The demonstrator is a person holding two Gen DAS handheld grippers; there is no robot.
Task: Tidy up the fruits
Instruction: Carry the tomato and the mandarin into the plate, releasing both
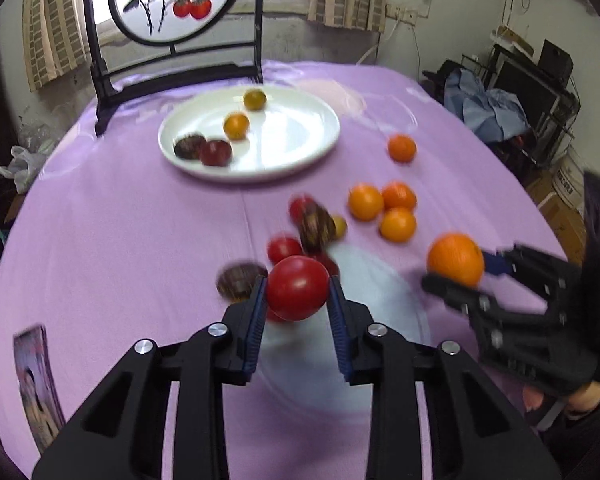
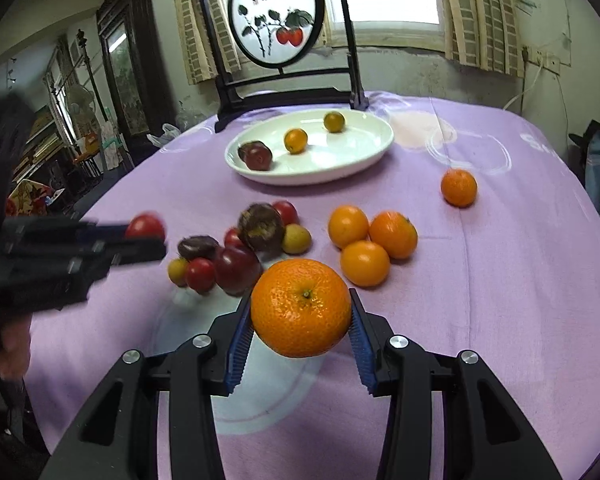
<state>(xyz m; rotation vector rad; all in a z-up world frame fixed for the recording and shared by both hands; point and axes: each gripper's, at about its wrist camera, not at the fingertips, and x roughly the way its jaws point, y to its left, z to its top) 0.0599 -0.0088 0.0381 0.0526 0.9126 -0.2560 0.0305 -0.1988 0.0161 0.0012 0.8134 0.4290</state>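
Observation:
My left gripper (image 1: 298,286) is shut on a red tomato (image 1: 297,287), held above the purple tablecloth. My right gripper (image 2: 300,312) is shut on a large orange (image 2: 301,307), also lifted off the cloth. Each shows in the other's view: the right gripper (image 1: 458,266) with its orange (image 1: 455,258) at the right, the left gripper (image 2: 148,236) with its tomato (image 2: 146,226) at the left. A white plate (image 1: 300,152) at the back of the table holds a dark red fruit (image 1: 216,153), a brown fruit and two small oranges. Loose tomatoes and dark fruits (image 2: 236,256) lie in a heap below the grippers.
Three oranges (image 2: 370,242) cluster right of the heap, and one orange (image 2: 459,187) lies apart further right. A black-framed round painted screen (image 2: 278,16) stands behind the plate. A booklet (image 1: 36,380) lies at the table's near left edge. Furniture and clutter surround the table.

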